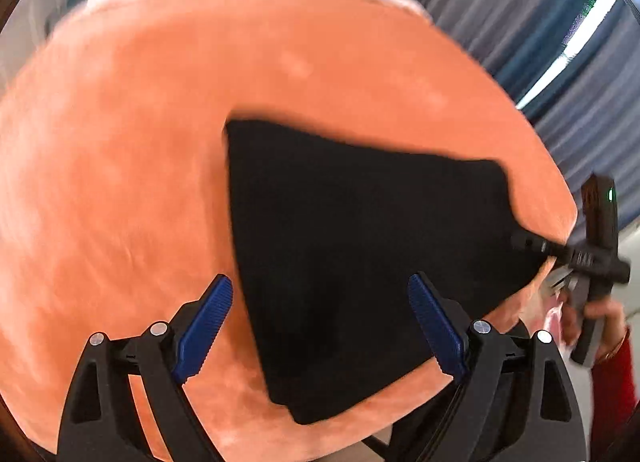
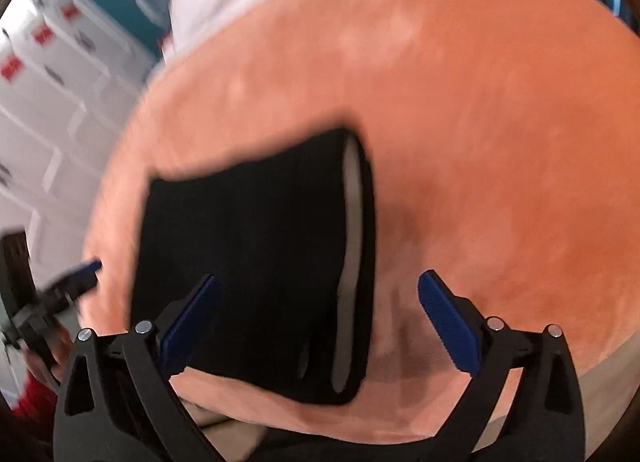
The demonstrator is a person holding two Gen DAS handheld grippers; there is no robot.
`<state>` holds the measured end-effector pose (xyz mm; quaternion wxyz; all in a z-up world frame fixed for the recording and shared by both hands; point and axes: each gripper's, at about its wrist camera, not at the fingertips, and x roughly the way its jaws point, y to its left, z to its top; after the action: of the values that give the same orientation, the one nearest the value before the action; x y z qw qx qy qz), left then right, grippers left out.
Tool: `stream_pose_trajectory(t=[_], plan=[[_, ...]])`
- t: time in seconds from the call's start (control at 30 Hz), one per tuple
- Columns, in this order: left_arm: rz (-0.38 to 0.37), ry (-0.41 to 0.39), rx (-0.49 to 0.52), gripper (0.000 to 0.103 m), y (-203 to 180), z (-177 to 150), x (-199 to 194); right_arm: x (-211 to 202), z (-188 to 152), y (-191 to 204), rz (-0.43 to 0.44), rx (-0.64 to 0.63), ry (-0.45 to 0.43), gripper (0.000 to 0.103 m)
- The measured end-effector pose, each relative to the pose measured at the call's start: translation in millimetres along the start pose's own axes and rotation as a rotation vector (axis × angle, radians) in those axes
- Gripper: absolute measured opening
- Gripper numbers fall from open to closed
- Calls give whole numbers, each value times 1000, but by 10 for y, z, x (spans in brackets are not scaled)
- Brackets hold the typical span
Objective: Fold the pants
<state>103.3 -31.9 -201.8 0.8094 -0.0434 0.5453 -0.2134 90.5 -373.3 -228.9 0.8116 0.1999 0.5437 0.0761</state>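
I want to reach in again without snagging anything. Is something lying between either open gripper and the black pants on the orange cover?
Nothing visible does. The black pants lie folded flat on the orange cover, with only open air between them and the left gripper. The right gripper, also open, hangs over the pants' edge, its path equally clear.

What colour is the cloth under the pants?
Orange plush cloth, clearest in the left wrist view.

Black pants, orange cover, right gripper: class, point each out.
black pants [image 1: 360, 262], left wrist view, middle of the folded cloth
orange cover [image 2: 500, 142], right wrist view, bare plush surface
right gripper [image 2: 318, 326], right wrist view, midway between its fingertips
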Motion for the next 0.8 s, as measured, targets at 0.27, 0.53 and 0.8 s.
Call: stream_pose_trajectory(t=[0.27, 0.53, 0.8], plan=[[-200, 50, -179, 46, 277, -91, 585, 308, -138, 74, 83, 74, -20, 50], [-142, -135, -107, 29, 594, 50, -664, -17, 52, 1089, 214, -35, -82, 34], [315, 18, -125, 47, 1298, -755, -483, 1086, -215, 1581, 100, -76, 49, 69]])
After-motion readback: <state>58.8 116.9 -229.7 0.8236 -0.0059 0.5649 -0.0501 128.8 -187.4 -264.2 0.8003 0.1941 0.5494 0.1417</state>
